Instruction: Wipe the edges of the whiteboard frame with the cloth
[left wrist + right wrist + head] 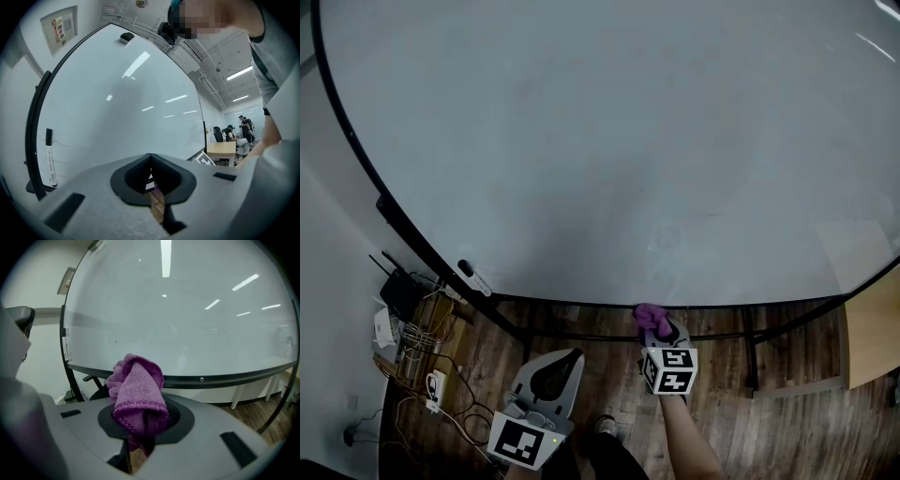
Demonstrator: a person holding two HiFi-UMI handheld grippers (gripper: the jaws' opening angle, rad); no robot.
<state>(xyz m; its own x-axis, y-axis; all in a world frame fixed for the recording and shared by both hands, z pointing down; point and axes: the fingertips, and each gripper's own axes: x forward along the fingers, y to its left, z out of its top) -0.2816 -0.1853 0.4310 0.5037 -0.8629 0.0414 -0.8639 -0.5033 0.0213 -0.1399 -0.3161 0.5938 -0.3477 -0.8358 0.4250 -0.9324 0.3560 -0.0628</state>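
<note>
A large whiteboard [609,141] with a black frame [581,303] fills the head view. My right gripper [660,330] is shut on a purple knitted cloth [650,317], whose bunched end touches or nearly touches the bottom frame edge. In the right gripper view the cloth [136,392] sticks up from the jaws in front of the bottom frame rail [225,379]. My left gripper [558,367] hangs lower left, away from the board, jaws shut with nothing between them. The left gripper view shows the board's left frame [35,122].
A black marker [472,277] lies on the tray at the lower left of the board; the marker [49,157] also shows in the left gripper view. A shelf with cables and a router [403,295] stands at left. A wooden desk [872,328] is at right. The board stand's legs [750,347] cross the wooden floor.
</note>
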